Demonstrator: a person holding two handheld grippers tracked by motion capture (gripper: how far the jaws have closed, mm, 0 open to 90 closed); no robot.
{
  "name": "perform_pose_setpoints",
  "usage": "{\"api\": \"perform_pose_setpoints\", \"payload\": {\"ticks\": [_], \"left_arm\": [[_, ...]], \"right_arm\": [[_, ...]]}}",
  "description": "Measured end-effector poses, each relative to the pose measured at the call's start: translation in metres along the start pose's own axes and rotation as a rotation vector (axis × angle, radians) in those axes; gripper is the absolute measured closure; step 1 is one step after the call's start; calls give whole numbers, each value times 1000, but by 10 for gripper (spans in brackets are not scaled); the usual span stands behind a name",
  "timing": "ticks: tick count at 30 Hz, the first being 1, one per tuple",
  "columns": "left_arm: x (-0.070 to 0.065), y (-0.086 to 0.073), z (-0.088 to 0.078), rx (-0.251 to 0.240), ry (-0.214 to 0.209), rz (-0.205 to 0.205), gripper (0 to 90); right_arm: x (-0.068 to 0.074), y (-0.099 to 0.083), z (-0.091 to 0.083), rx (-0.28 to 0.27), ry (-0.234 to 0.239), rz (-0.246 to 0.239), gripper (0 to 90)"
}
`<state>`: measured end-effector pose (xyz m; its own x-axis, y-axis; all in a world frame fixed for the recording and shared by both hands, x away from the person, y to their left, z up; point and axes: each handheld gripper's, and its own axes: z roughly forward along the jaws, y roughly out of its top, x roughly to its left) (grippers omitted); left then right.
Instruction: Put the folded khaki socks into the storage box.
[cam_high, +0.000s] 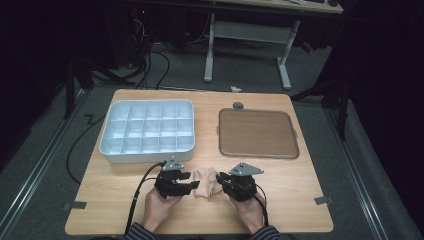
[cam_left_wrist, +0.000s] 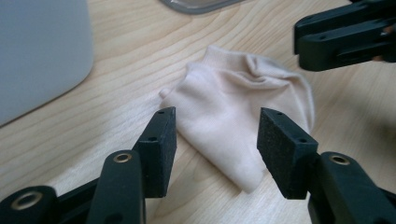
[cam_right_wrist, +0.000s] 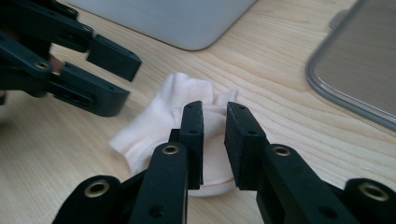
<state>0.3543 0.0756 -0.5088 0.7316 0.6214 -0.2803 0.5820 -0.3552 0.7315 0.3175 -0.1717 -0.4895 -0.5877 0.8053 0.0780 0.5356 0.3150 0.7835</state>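
No legible text, label, brand, number or sign is found on the divided tray (cam_high: 115, 145), the brown mat (cam_high: 258, 133), the cloth (cam_left_wrist: 233, 112) or the surface (cam_high: 200, 220).

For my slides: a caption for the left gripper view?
Open left gripper approaches a crumpled beige sock on the wooden table.

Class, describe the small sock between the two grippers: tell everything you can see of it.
The sock is pale peach, a soft knit fabric, short and crumpled with folds near its ribbed cuff. It lies flat on the wooden table, in front of the white compartment tray. The left gripper stands open just before it, jaws wide apart. The right gripper has its jaws nearly together over the sock; whether they pinch the fabric cannot be told.
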Motion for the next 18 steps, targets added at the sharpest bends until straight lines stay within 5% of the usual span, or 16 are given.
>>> {"api": "perform_pose_setpoints", "payload": {"ticks": [11, 18], "left_arm": [[4, -4, 18, 47, 43, -30, 452], [-1, -6, 22, 49, 75, -10, 442]], "right_arm": [[24, 9, 7, 0, 31, -79, 751], [15, -1, 24, 60, -60, -90, 730]]}}
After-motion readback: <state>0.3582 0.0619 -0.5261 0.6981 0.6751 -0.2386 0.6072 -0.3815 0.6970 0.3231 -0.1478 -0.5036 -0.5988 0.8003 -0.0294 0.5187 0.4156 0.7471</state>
